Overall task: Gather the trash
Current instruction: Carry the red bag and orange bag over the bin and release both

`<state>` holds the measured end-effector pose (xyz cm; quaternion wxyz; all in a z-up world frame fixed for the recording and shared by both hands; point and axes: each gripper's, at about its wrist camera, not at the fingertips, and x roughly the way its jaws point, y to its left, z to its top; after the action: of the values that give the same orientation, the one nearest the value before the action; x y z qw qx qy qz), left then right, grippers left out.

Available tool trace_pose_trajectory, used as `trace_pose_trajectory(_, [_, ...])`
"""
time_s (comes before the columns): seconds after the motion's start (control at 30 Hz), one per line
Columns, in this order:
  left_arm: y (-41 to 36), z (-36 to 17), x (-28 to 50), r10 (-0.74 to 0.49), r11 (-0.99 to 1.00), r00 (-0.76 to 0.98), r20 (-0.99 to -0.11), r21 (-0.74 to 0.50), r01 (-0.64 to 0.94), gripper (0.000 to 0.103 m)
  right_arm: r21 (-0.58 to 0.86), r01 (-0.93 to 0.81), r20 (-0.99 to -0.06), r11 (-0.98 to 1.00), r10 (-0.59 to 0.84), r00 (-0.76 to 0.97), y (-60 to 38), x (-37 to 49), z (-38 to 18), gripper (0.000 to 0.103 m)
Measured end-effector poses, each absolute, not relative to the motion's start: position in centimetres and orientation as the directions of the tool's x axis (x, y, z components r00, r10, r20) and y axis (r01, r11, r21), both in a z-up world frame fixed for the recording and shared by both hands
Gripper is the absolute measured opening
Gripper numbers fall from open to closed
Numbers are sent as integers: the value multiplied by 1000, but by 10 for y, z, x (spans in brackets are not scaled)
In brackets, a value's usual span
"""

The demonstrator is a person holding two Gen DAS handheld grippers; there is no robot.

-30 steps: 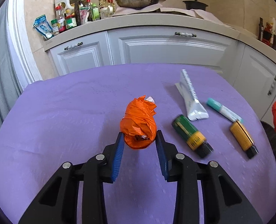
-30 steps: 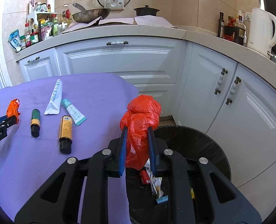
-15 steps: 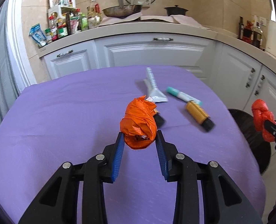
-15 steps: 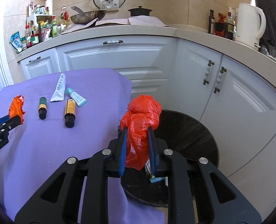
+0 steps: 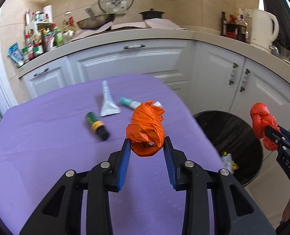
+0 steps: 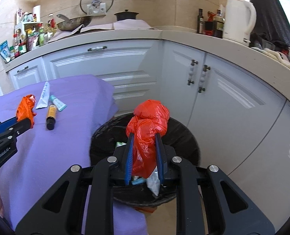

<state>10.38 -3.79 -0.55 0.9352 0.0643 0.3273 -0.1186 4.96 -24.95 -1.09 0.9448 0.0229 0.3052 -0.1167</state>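
Observation:
My left gripper (image 5: 146, 146) is shut on a crumpled orange plastic bag (image 5: 146, 131) and holds it above the purple table (image 5: 47, 156). It also shows in the right wrist view (image 6: 25, 108). My right gripper (image 6: 144, 143) is shut on a red plastic bag (image 6: 149, 129) and holds it over the open black bin (image 6: 180, 135), which has wrappers inside. The red bag (image 5: 262, 123) and the bin (image 5: 229, 131) also show at the right of the left wrist view.
On the table lie a white tube (image 5: 107, 101), a teal-capped tube (image 5: 128, 102), a green-and-yellow bottle (image 5: 96, 124) and an amber bottle (image 6: 51, 115). White cabinets (image 6: 233, 105) and a cluttered counter stand behind the bin. A kettle (image 6: 237, 23) stands at the right.
Both grippers have moved right with their bags. The right gripper has come over the bin's opening; the left has swung toward the table's right edge and the bin.

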Motion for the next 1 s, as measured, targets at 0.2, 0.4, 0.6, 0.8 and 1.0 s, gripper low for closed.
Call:
trace_pose_trajectory(0.2, [-70,-4,105,-219,948,759,-614,51,315,35,-31,264,-579,964,-233,782,-267,47,-11,20])
trace_pose_trajectory(0.4, [-98,-6,109,-243,931,752,-613,72,359,35,-32,284,-579,958,-249,776,-280,53,-13,20])
trace_pose_trajectory(0.6, [-119,-8,114,-255,922,746,-616,79,380,35,-25,300,-578,954,-259,774,-289,58,-14,20])
trace_pose_trajectory(0.8, [-132,-8,121,-259,921,745,-615,75,383,35,-23,313,-576,950,-268,772,-298,63,-15,20])
trace_pose_trajectory(1.0, [-145,-7,128,-271,917,749,-605,76,392,35,-19,322,-575,946,-274,771,-303,68,-17,20])
